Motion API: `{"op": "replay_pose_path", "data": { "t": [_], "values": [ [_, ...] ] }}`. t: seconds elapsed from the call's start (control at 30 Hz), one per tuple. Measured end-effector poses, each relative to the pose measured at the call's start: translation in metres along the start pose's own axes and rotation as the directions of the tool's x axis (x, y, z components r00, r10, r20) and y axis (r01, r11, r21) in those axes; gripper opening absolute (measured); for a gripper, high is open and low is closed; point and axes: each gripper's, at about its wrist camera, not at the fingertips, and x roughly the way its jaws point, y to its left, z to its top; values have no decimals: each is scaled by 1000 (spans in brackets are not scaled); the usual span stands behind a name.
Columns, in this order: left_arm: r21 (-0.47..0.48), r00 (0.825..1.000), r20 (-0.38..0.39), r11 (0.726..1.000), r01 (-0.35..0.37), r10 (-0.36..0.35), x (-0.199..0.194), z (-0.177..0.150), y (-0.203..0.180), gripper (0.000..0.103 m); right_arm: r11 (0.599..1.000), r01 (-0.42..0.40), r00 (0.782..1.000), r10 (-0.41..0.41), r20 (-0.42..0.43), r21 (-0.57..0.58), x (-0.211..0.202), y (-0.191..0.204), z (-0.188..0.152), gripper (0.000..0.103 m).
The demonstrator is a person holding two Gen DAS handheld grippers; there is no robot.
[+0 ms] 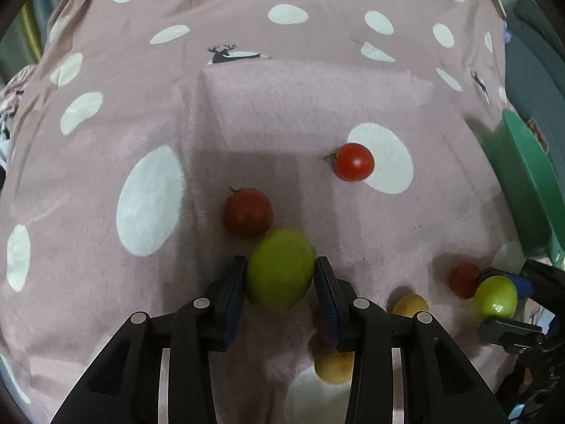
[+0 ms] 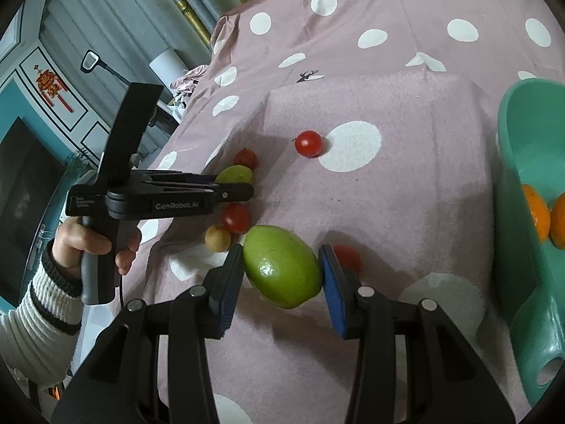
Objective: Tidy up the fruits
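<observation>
My left gripper (image 1: pixel 279 268) is shut on a green fruit (image 1: pixel 279 270) just above the pink dotted cloth (image 1: pixel 317 99). My right gripper (image 2: pixel 281 258) is shut on a second green fruit (image 2: pixel 282 265), held above the cloth; it also shows at the right edge of the left wrist view (image 1: pixel 496 296). Red tomatoes (image 1: pixel 354 162) (image 1: pixel 249 212) lie beyond the left gripper, another (image 1: pixel 464 279) by the right one. Two small yellow fruits (image 1: pixel 409 305) (image 1: pixel 333 367) lie near. A teal basin (image 2: pixel 512 183) at the right holds oranges (image 2: pixel 536 217).
The cloth covers a raised soft surface that drops off at the left in the right wrist view. The left gripper's body and the hand holding it (image 2: pixel 95 247) are at the left. The basin's rim (image 1: pixel 529 176) stands at the far right.
</observation>
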Motion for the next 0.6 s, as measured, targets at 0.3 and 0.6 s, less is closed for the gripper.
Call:
{"op": "replay_pose_path", "data": {
  "t": [0.3, 0.6],
  "values": [
    [8, 999, 7, 999, -32, 32, 9, 7, -11, 37, 1000, -16, 1000, 16, 5, 8, -1, -3, 0, 43],
    [3, 1000, 10, 1000, -21, 21, 7, 9, -10, 37, 1000, -13, 1000, 13, 6, 10, -2, -5, 0, 43]
  ]
}}
